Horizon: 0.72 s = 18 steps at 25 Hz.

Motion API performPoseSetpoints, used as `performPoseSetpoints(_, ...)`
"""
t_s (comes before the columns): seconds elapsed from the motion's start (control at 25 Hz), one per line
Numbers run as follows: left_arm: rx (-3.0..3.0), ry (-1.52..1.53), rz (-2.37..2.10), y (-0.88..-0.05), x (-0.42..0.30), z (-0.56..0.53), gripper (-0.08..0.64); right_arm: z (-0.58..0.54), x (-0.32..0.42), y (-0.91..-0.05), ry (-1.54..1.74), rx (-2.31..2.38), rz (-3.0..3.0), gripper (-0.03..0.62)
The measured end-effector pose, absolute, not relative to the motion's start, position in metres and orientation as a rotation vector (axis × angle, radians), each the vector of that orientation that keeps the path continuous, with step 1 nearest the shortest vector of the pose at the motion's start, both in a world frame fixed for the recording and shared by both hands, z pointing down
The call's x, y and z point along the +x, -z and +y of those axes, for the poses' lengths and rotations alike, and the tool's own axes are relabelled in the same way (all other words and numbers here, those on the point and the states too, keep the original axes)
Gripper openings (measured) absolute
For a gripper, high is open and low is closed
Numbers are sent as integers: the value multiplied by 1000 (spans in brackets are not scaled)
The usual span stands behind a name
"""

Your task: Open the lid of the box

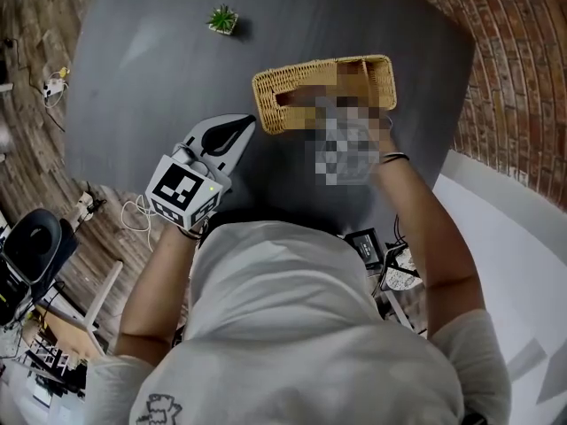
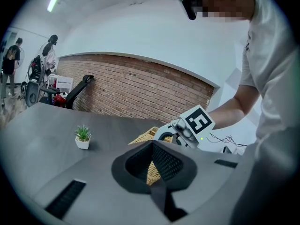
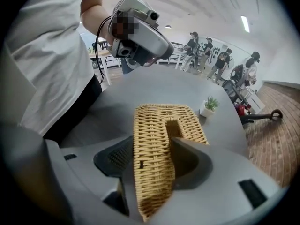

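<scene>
A long wicker box (image 1: 283, 91) with a slotted lid lies on the dark grey table (image 1: 151, 78). My right gripper (image 3: 150, 144) reaches steeply down over the box's near end and stands open. One jaw sits in the lid's slot and the other outside the box's side wall, with the lid's woven strip (image 3: 152, 163) between them. In the head view a mosaic patch covers this gripper. My left gripper (image 1: 246, 127) hovers just off the box's front left corner, shut and empty, its tips pointing at the wicker (image 2: 143, 137).
A small potted plant (image 1: 222, 19) stands on the far left part of the table. A brick wall (image 2: 140, 90) runs behind the table. Cables and a chair lie on the wooden floor at the left (image 1: 53, 228). Several people stand far off in the room (image 3: 220, 62).
</scene>
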<state>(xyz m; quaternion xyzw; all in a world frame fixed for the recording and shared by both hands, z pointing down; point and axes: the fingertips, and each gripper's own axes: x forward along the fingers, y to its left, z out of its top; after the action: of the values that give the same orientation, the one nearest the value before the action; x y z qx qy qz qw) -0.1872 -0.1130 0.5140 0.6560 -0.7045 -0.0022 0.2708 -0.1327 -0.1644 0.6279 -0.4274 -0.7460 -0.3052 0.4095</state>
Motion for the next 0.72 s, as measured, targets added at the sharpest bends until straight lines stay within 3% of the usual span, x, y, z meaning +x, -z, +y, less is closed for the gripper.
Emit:
performPoseSetpoints(0.28,1774,0,-1915,-505,-187,-112,11,-165,-134,-598,758,-1116,-1850,220)
performPoseSetpoints(0.44,1767,-3,-1932,-503,-193,-107,11,-163,-140,-577,798,-1134,-1845,145)
performPoseSetpoints(0.72,1782,-25,-1944,-499,-198,-107,11,-172,-156,-548,828,-1150,-1822,96)
